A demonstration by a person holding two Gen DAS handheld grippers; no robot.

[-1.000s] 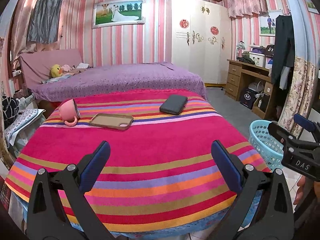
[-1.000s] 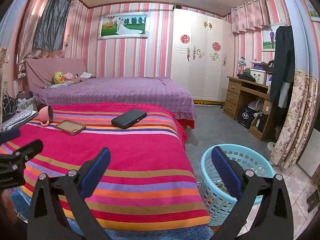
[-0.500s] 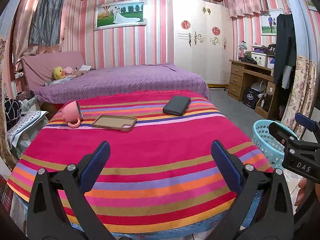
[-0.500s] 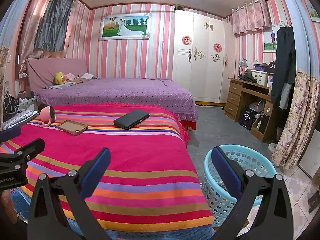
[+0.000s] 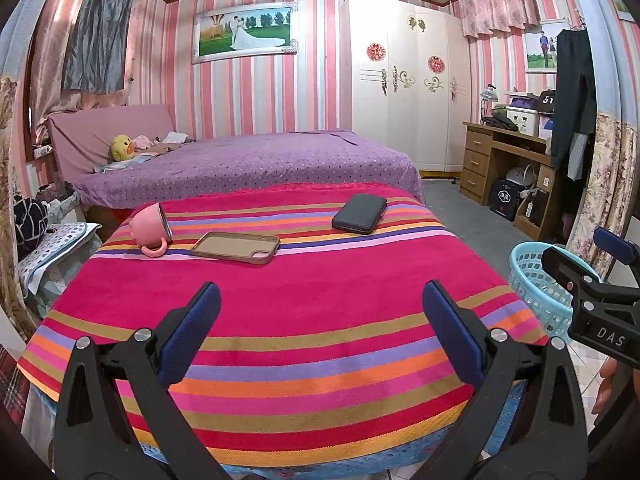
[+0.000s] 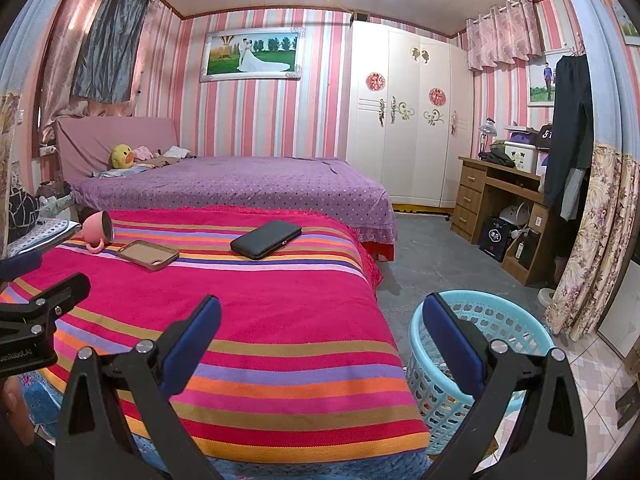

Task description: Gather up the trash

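Here the left gripper [image 5: 320, 330] hangs over the near edge of the striped cloth [image 5: 280, 320], fingers spread and empty. The right gripper [image 6: 320, 332] hangs at the cloth's right side, fingers spread too, above the basket [image 6: 516, 320]. On the cloth's far part lie a mug [image 5: 150, 228], a phone case [image 5: 236, 247] and a wallet [image 5: 360, 219].

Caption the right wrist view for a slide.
Open right gripper hovering over a striped bedspread, blue basket alongside.

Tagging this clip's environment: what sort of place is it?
A home bedroom, almost certainly: a bed under a purple bedspread, a white wardrobe and a wooden desk with drawers along the walls.
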